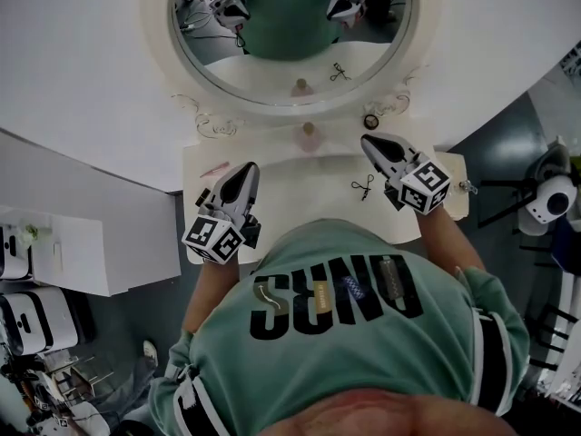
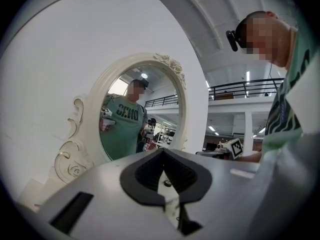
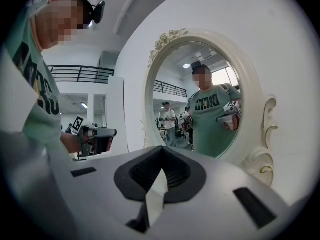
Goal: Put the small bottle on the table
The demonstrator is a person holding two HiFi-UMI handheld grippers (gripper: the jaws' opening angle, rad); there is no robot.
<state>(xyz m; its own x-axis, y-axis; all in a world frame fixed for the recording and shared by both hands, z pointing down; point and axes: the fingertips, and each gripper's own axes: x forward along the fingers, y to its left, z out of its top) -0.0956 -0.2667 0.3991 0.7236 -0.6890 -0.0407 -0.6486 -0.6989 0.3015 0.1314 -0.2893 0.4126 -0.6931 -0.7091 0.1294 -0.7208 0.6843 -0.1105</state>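
Observation:
The small pink bottle stands upright on the white dressing table, close under the oval mirror, which shows its reflection. My left gripper hovers over the table's left part, shut and empty, a hand's width left of the bottle. At the right of the bottle, my right gripper is shut with nothing between its jaws. In the left gripper view the gripper points at the mirror. The right gripper view shows its gripper shut before the mirror. Neither gripper view shows the bottle.
On the table lie a metal eyelash curler, a small round dark jar and a thin pink stick. A white cabinet stands to the left and a white device on a stand to the right.

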